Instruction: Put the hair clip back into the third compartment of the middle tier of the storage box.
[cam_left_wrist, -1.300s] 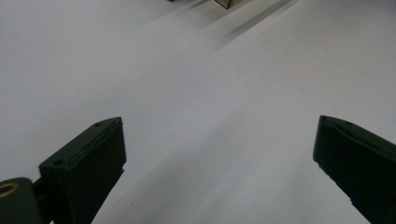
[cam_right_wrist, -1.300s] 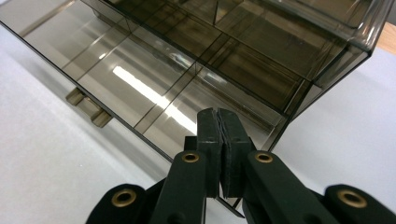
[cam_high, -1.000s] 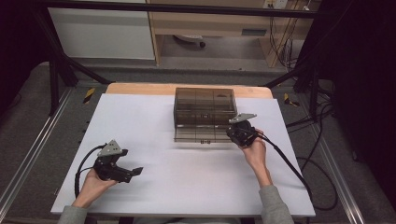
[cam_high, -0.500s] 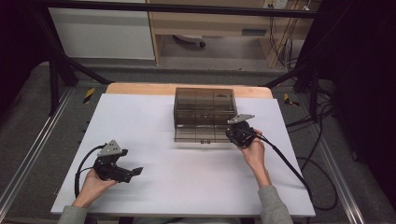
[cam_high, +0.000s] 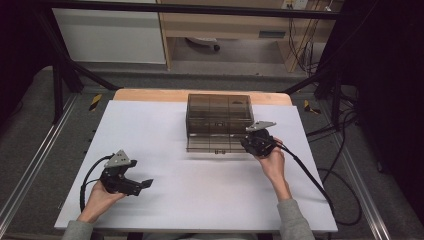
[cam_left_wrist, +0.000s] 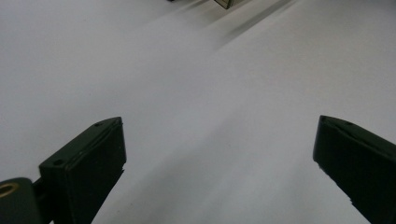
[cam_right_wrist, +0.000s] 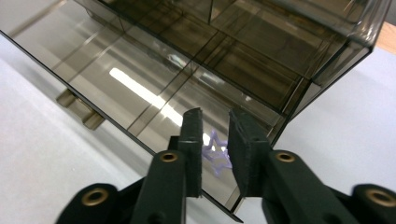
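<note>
A smoky see-through compartment box (cam_high: 218, 112) stands at the far middle of the white table (cam_high: 165, 130), its lid (cam_high: 217, 144) folded down flat toward me. My right gripper (cam_high: 246, 145) is at the lid's right front corner. In the right gripper view its jaws (cam_right_wrist: 215, 116) stand a little apart and have just been opening. A small purple star (cam_right_wrist: 215, 156) lies between them on the clear lid panel (cam_right_wrist: 140, 88), not pressed by the pads. My left gripper (cam_high: 147, 184) rests near the table's front left, open with nothing between its jaws (cam_left_wrist: 222, 123).
A bare wooden strip (cam_high: 150, 95) runs along the table's far edge. The right gripper's cable (cam_high: 310, 175) trails off the table's right side toward floor cables (cam_high: 345, 200). Metal rails (cam_high: 30, 165) flank the table. A white cabinet (cam_high: 110, 35) stands beyond.
</note>
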